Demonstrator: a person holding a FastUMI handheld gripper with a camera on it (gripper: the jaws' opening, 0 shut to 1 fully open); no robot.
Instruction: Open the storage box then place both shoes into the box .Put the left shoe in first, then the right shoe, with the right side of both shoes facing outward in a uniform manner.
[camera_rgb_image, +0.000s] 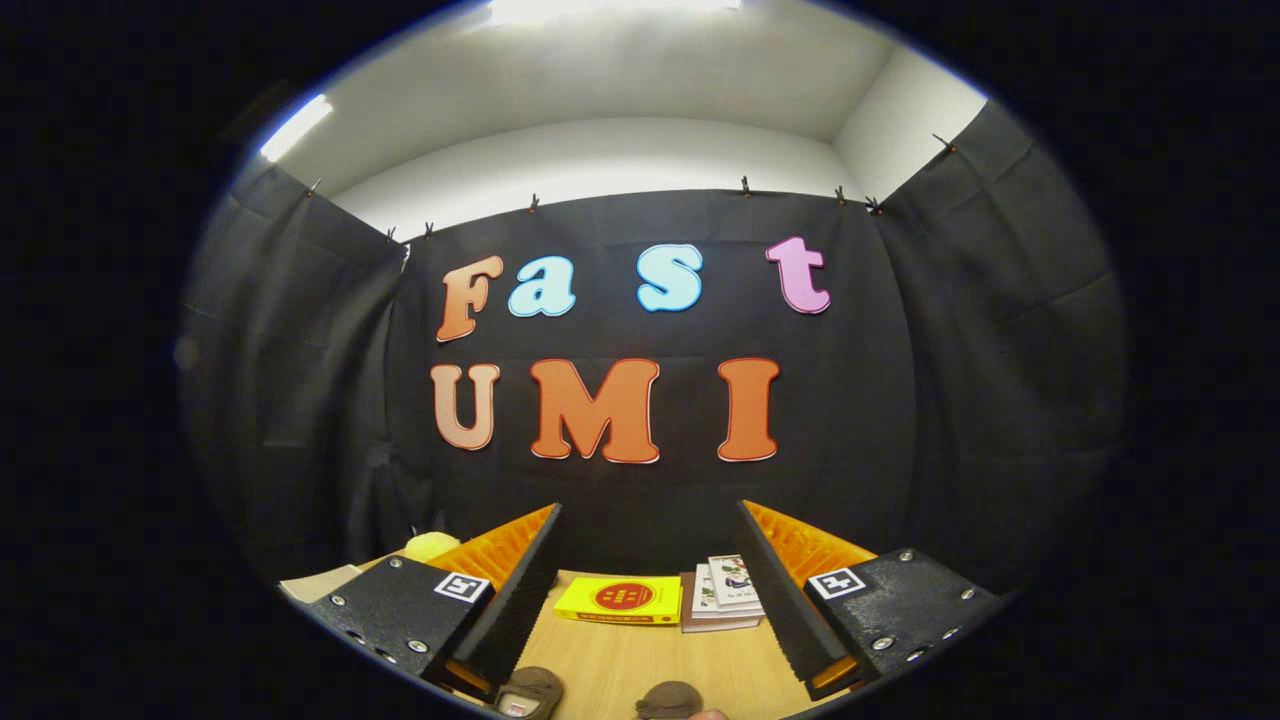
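Black cloth walls back a wooden worktop (640, 665) where the gripper (650, 590) holds its jaws wide and empty, two brown shoe tips (530, 690) just below them, so grabbing the wrong shoe first looks the real risk with the view pitched high.

On the table (640, 665), a flat box (620, 600) lies beyond the gripper (648, 590), between its wide-apart fingers, with a stack of books (722, 598) just right of it. Two shoes (530, 690) (668, 699) sit side by side nearest the camera, between the fingers. A soft object (432, 546) rests behind the left finger.
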